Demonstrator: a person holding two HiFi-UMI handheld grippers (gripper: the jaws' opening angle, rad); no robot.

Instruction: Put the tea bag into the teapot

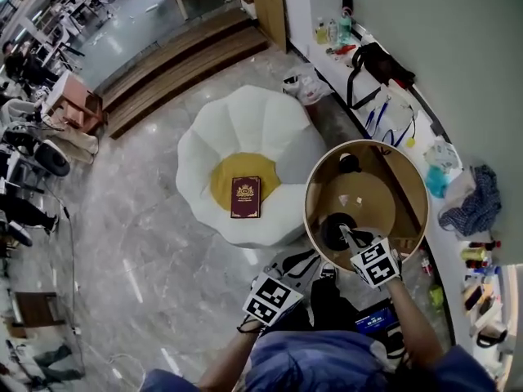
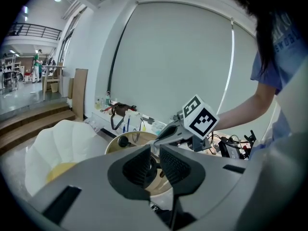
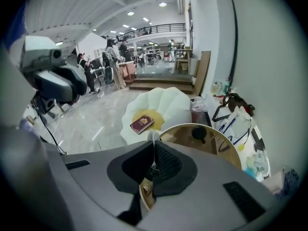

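Note:
A black teapot [image 1: 333, 229] stands at the near edge of a round wooden table [image 1: 320, 174]. My right gripper [image 1: 346, 234] hovers right over the pot's mouth, shut on the thin white string and tag of the tea bag [image 3: 153, 137]. The tag pokes up between the pads; the bag itself is hidden below the jaws. In the left gripper view the right gripper [image 2: 156, 140] points down at the table [image 2: 117, 147]. My left gripper [image 2: 155, 163] hangs back off the table's near side, with a narrow gap between its jaws and nothing in it.
A small black knobbed lid [image 1: 350, 163] lies at the table's far side. A white petal-shaped seat [image 1: 245, 129] with a dark red book [image 1: 246, 197] stands left of the table. A cluttered white ledge [image 1: 392, 96] runs along the wall on the right.

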